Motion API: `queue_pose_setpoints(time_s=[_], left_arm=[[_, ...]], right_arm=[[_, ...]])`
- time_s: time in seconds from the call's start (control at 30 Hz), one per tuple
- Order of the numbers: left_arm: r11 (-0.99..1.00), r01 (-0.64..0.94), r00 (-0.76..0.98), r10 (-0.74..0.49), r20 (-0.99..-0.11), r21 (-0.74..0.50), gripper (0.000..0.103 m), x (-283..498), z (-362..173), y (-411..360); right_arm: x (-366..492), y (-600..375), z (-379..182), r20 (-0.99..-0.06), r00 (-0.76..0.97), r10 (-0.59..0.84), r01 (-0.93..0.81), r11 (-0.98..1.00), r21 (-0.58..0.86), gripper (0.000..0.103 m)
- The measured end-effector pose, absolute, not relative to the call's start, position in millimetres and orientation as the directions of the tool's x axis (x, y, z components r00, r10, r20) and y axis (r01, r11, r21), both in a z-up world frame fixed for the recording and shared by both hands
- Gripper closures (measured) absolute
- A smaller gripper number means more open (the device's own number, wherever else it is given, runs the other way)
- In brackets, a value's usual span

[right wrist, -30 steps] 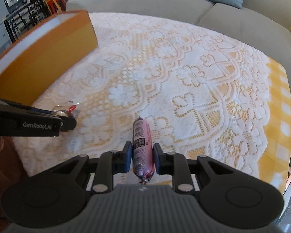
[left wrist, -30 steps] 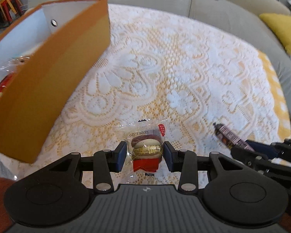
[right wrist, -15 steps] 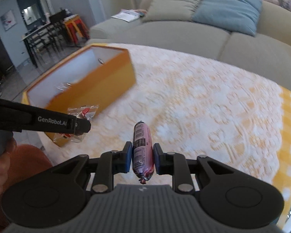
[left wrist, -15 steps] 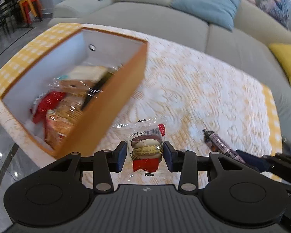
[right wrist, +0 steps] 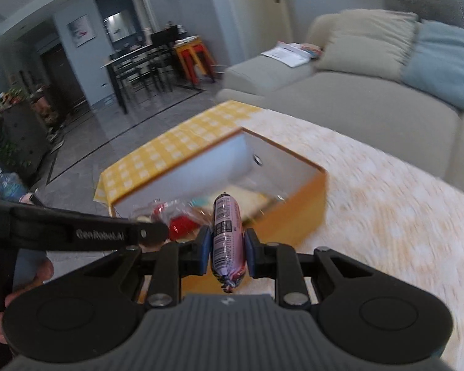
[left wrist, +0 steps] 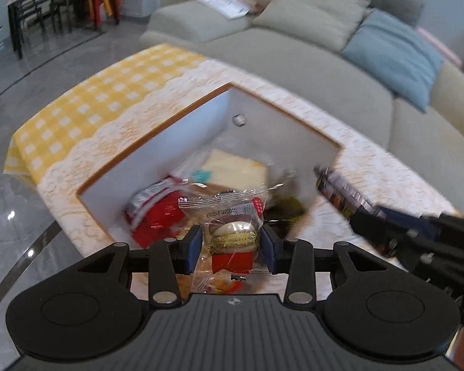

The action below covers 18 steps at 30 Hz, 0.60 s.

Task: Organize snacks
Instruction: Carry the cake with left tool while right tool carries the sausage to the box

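One orange box (left wrist: 157, 130) with white inner walls stands on the lace-covered table (left wrist: 383, 167), open at the top. Inside it, in the left wrist view, lie a red packet (left wrist: 157, 216) at the box's 8 o'clock, a pale square slab like a slice of bread or cake (left wrist: 235, 167) near the middle, and something dark (left wrist: 286, 204) at 4 o'clock that is too blurred to name. How many wrapped pieces lie under these cannot be told from the smeared picture.

Two snacks are held, one per gripper. The left gripper (left wrist: 231, 244) has its blue pads pressed against a clear-wrapped candy (left wrist: 233, 235): a crinkled see-through pouch with printed digits and a small red mark near the top, a round beige-and-gold piece in the middle and a red strip below. It hangs above the near end of the box, over the red packet's edge.

The right gripper (right wrist: 226, 249) pinches a pink sausage stick (right wrist: 226, 238) upright between its fingers; the casing is glossy, printed with a barcode and dark lettering, and twisted shut at the lower end. It sits over the box's near wall, at 6 o'clock of the opening. In the left wrist view the same sausage stick (left wrist: 340, 191) enters from 3 o'clock, just beside the box's right wall.

Behind the table runs one grey sofa (left wrist: 324, 71) carrying a beige cushion (left wrist: 309, 12) and a blue cushion (left wrist: 393, 52).
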<state>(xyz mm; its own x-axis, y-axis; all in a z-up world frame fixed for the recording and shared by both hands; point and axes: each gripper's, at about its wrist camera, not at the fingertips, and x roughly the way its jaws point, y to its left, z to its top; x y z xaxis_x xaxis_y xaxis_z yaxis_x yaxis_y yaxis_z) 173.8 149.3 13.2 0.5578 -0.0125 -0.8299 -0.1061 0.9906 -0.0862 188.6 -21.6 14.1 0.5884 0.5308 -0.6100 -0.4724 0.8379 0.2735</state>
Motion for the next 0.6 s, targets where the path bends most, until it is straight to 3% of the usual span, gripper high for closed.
queue_pose_setpoints(time_s=[0.37, 0.6], left_arm=[[0.986, -0.16, 0.486, 0.044, -0.873, -0.039, 0.058, 219, -19, 187], [0.982, -0.177, 0.505, 0.029, -0.863, -0.071, 0.058, 244, -22, 197]], right_arm=[[272, 38, -13, -0.695, 0.528, 0.488, -0.54, 0.825, 0.169, 0.082], [309, 61, -42, -0.764, 0.472, 0.439, -0.588, 0.803, 0.098, 0.082]])
